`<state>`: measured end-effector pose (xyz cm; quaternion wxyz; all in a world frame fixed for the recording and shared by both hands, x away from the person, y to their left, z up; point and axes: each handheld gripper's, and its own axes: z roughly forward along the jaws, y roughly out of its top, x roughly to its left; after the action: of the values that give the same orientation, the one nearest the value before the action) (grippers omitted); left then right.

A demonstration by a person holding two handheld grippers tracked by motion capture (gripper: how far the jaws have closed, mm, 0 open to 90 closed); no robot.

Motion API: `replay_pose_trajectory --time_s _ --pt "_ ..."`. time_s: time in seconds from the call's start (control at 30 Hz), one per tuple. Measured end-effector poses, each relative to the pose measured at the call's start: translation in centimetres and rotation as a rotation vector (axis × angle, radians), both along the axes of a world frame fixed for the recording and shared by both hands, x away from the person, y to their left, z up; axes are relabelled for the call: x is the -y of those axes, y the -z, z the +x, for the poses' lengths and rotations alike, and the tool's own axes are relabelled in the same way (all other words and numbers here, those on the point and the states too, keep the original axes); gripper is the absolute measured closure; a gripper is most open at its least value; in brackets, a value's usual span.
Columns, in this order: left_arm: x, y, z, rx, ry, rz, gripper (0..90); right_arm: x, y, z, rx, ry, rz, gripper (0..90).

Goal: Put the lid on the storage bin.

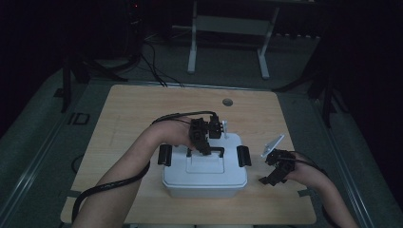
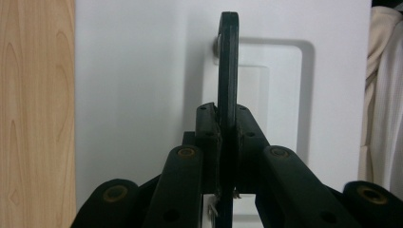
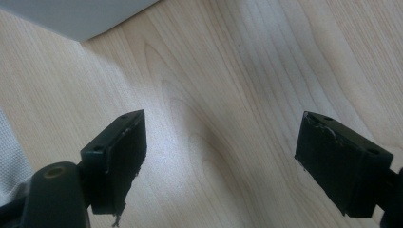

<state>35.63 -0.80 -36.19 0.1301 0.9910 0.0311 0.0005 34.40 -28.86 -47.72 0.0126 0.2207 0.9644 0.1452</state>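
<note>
A white rectangular plastic storage box with black side latches and a black lid handle sits on a pale wood-grain table. Both two-jaw grippers, left and right, are black; a plate on the right one appears light grey in the dim view.

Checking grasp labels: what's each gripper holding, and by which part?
Left gripper: fingers shut on the box lid's black handle, gripping its raised bar. Right gripper: open, nothing held.
</note>
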Motion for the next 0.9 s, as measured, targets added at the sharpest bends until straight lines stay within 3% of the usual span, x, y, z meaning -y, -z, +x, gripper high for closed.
replay_pose_trajectory --time_s 0.23,0.37,0.5,0.8,0.9 --pt "-0.2 0.1 0.0 -0.01 -0.006 -0.02 83.3 -0.2 0.0 0.0 -0.001 0.0 0.0 17.1" --pt "-0.3 0.3 0.0 0.016 -0.018 -0.014 80.1 -0.3 0.0 0.0 0.0 -0.006 -0.001 17.1" --pt "-1.0 0.6 0.2 0.02 -0.054 -0.04 59.2 -0.3 -0.1 0.0 0.0 -0.003 0.007 17.1" --pt "-3.4 0.6 0.8 0.043 -0.158 -0.096 26.8 -0.2 -0.1 0.0 -0.002 0.001 0.008 17.1" --pt "-5.0 0.6 0.9 0.056 -0.192 -0.147 19.3 -0.3 -0.2 0.0 0.003 0.004 0.011 17.1"
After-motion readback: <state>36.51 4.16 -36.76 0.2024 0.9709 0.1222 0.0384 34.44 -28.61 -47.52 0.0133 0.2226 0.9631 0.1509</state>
